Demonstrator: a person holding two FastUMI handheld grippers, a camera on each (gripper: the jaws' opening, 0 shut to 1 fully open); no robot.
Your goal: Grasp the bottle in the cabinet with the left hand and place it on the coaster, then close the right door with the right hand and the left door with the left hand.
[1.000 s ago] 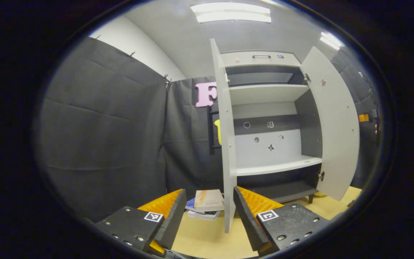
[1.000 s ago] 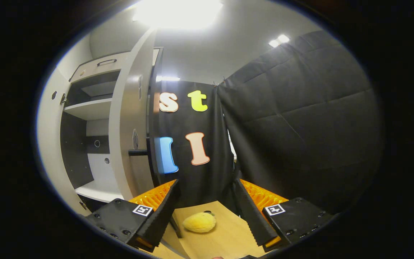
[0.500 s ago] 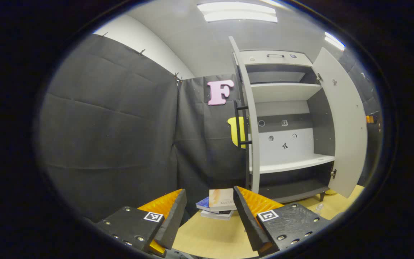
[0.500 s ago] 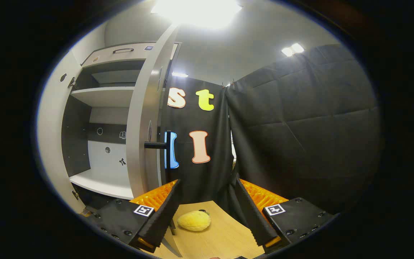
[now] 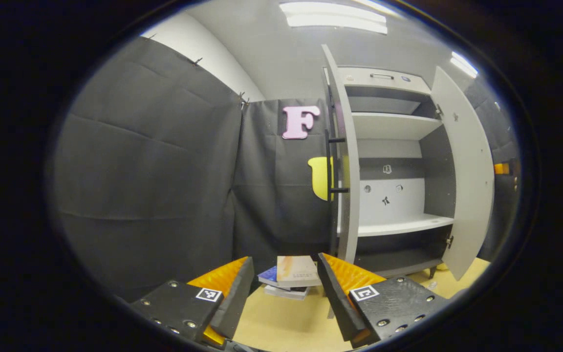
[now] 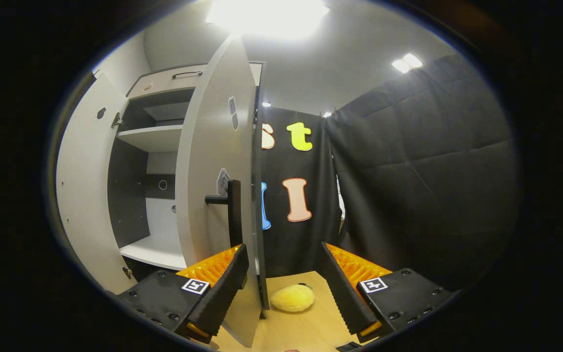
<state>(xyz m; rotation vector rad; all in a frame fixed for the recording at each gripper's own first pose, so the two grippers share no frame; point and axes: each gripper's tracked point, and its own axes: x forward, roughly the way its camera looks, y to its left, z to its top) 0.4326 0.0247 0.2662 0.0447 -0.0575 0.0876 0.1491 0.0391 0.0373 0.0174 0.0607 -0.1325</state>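
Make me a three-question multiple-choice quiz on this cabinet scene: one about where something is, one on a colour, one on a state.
1. Where do the books lie?
A. on the tabletop, left of the left door
B. on the top shelf
C. in the left gripper's jaws

2. What colour is the plush toy?
A. red
B. yellow
C. blue

3. How do the cabinet doors stand?
A. both shut
B. both open
C. one removed

Answers: 1 A, they sit on the wood beside the left door. 2 B, it is plainly yellow. 3 B, the shelves show between the left door and the right door.
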